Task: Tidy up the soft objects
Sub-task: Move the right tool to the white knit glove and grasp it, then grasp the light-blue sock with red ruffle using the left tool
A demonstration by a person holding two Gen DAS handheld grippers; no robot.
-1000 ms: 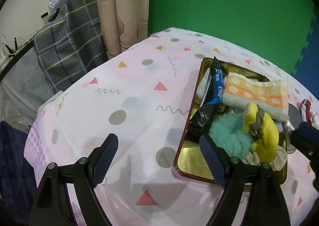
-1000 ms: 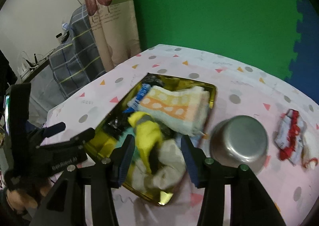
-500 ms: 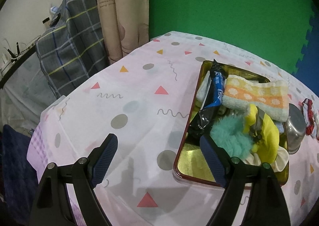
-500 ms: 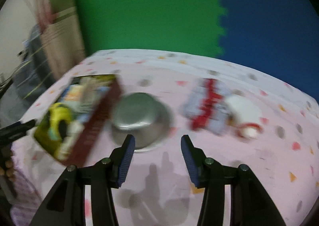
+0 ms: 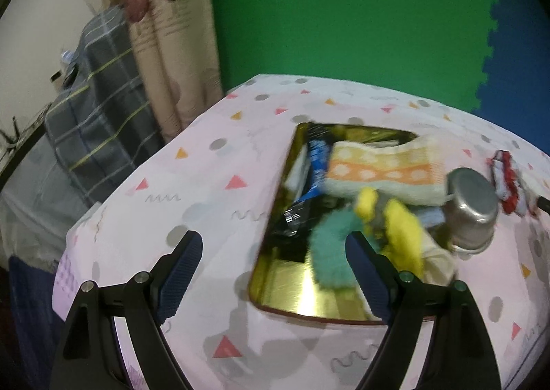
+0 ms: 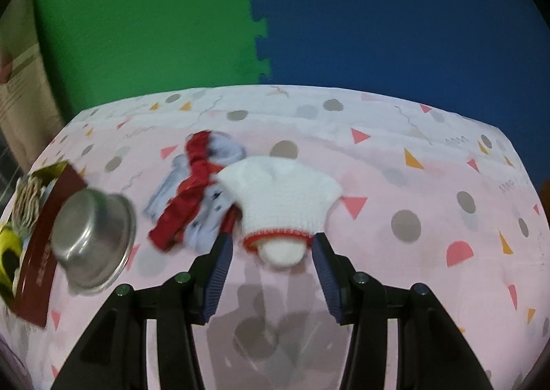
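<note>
Patterned pink tablecloth (image 6: 395, 163) fills my right view. My right gripper (image 6: 271, 268) stands with fingers apart, empty; the white knit glove (image 6: 280, 204) lies flat just ahead, its red-trimmed cuff between the tips. Risk: closing early would pinch only the cuff, or snag the red-and-white cloth (image 6: 192, 190) touching the glove. My left gripper (image 5: 271, 273) hangs wide apart, empty, over the gold tray (image 5: 292, 293).
</note>
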